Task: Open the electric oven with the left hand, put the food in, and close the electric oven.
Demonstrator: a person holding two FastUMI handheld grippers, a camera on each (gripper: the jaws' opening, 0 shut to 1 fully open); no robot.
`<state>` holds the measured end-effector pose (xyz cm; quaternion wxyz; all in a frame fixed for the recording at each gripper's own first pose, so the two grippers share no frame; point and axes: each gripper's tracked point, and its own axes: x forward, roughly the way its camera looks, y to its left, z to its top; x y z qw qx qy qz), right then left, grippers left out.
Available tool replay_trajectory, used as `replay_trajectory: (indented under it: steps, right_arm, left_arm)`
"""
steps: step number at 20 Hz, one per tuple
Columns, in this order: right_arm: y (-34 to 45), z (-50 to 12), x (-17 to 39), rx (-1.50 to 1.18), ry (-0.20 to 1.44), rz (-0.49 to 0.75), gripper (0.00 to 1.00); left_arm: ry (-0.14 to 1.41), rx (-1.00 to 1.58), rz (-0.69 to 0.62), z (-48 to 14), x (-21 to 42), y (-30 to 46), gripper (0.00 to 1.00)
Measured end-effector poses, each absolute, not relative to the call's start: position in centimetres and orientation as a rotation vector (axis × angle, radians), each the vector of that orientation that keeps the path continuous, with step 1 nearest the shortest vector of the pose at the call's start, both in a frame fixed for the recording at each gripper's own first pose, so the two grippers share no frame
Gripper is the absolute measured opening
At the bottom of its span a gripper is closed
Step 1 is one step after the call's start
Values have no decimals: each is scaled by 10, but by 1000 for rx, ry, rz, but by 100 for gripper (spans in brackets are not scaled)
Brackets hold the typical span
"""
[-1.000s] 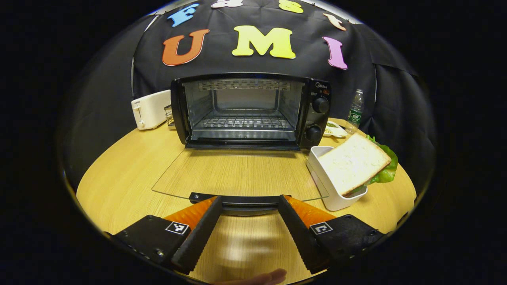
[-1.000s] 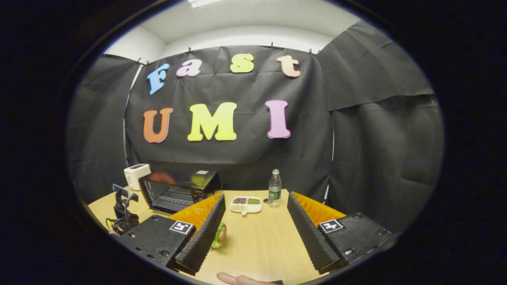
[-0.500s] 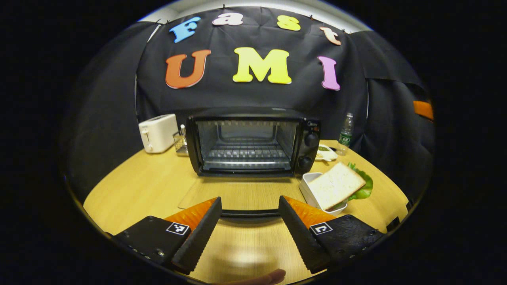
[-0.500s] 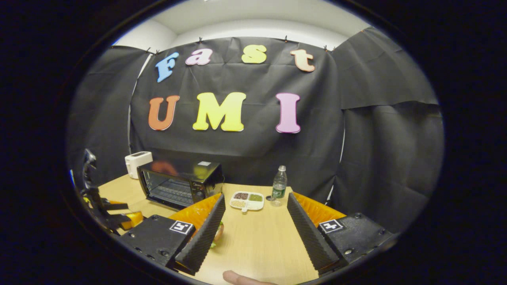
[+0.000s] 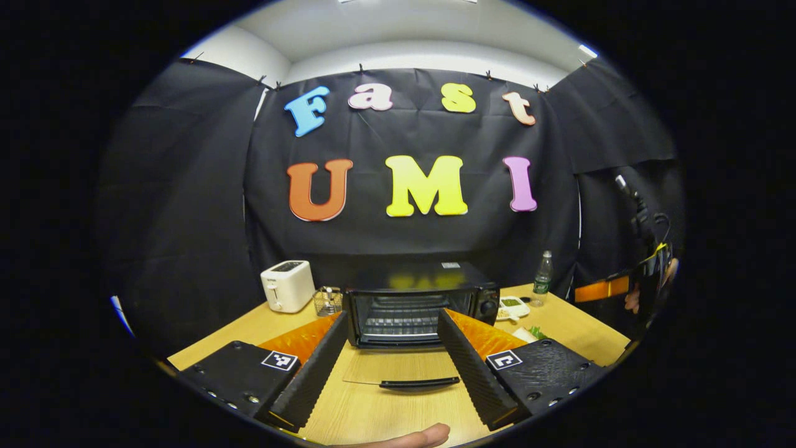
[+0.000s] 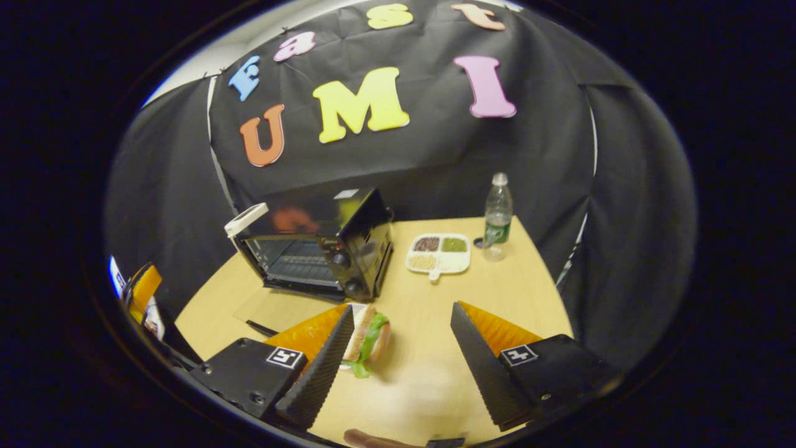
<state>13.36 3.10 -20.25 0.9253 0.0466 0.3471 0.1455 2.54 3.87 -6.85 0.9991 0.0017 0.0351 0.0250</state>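
The black electric oven point(image 5: 416, 305) stands on the wooden table point(image 5: 280, 317) with its glass door point(image 5: 404, 373) folded flat down; the dark door handle point(image 5: 420, 382) lies between my left gripper's fingers, which stand apart from it. My left gripper point(image 5: 388, 358) is open and empty, held back from the oven. In the right gripper view the oven point(image 6: 323, 249) sits left of centre, its door point(image 6: 273, 305) down. A sandwich point(image 6: 368, 339) with green lettuce rests in a white dish beside the left finger of my right gripper point(image 6: 401, 354), which is open and empty above the table.
A white toaster point(image 5: 287, 286) and a small wire rack point(image 5: 328, 302) stand left of the oven. A water bottle point(image 6: 497, 218) and a divided snack plate point(image 6: 438, 254) sit behind on the right. A hand with the other gripper point(image 5: 647, 274) shows at the left gripper view's right edge.
My left gripper has let go of the door handle and pulled back and up from the oven. My right gripper has tilted down towards the table, bringing the sandwich into fuller view.
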Motion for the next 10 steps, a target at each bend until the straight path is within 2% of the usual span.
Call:
replay_trajectory:
  steps: [3, 4, 5, 6, 7, 8, 10]
  right_arm:
    - [44, -232, 138, 186, 864, 359, 92]
    - [46, -238, 141, 198, 904, 371, 96]
    - [47, -241, 140, 214, 942, 389, 89]
    - [50, -246, 141, 233, 984, 411, 89]
    - [57, -251, 141, 251, 1024, 445, 94]
    - [62, -256, 143, 266, 1057, 472, 87]
    - [68, -270, 149, 266, 1120, 522, 87]
  left_arm:
    - [12, 25, 69, -42, 11, 44, 94]
    - [2, 32, 80, -35, 7, 47, 94]
    - [-10, 38, 83, -29, 1, 47, 94]
    - [-23, 40, 82, -23, -3, 45, 94]
    - [-38, 38, 86, -17, -6, 46, 95]
    - [-48, 35, 87, -14, -9, 44, 94]
    - [-52, 32, 58, -13, -16, 33, 94]
